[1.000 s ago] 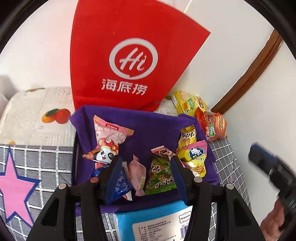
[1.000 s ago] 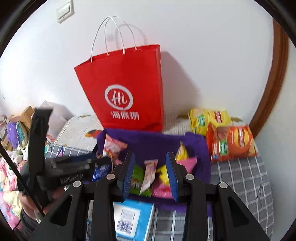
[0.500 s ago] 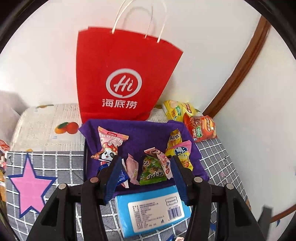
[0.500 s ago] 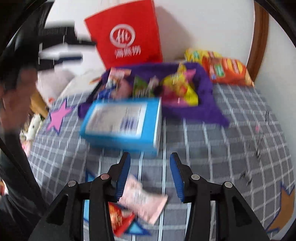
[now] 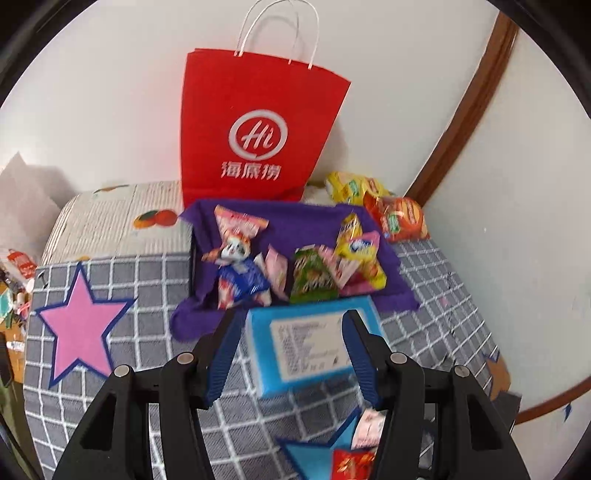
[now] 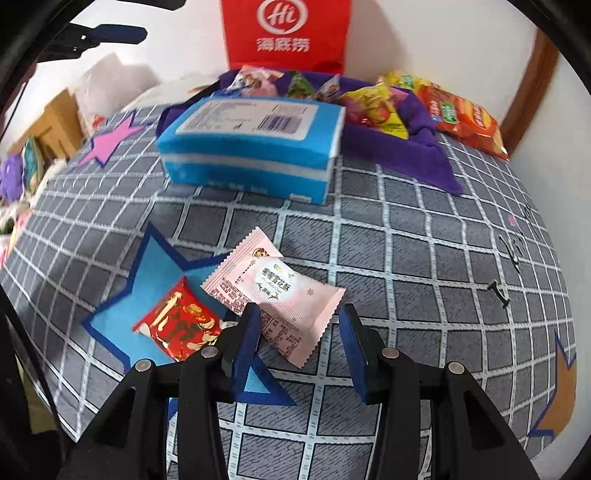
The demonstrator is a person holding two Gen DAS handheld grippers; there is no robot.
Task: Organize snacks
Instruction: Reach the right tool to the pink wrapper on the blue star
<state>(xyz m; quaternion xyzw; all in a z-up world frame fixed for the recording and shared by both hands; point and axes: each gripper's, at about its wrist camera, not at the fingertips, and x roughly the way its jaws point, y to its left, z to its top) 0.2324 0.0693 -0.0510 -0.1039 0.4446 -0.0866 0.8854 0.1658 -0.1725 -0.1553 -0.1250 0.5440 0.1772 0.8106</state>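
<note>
A purple cloth-lined tray [image 5: 303,221] holds several small snack packets in front of a red paper bag [image 5: 255,129]. My left gripper [image 5: 292,314] hovers above a blue tissue pack [image 5: 314,343]; its jaws are opening and nothing is between them. On the checked bedspread lie a pink snack packet [image 6: 273,291] and a red snack packet [image 6: 177,325] on a blue star. My right gripper [image 6: 300,308] is low over the pink packet's near end. It is open, with that end between its fingers, and the pads do not press on it.
The blue tissue pack [image 6: 251,140] lies between the loose packets and the purple tray [image 6: 417,147]. Orange and yellow chip bags [image 6: 461,118] sit at the back right by the wall. The left gripper's fingers [image 6: 107,35] show at the top left. Clutter lies past the bed's left edge.
The left gripper drew back and up from the tray, now over the tissue pack. The right gripper swung down from the tray to the pink packet, its jaws wider.
</note>
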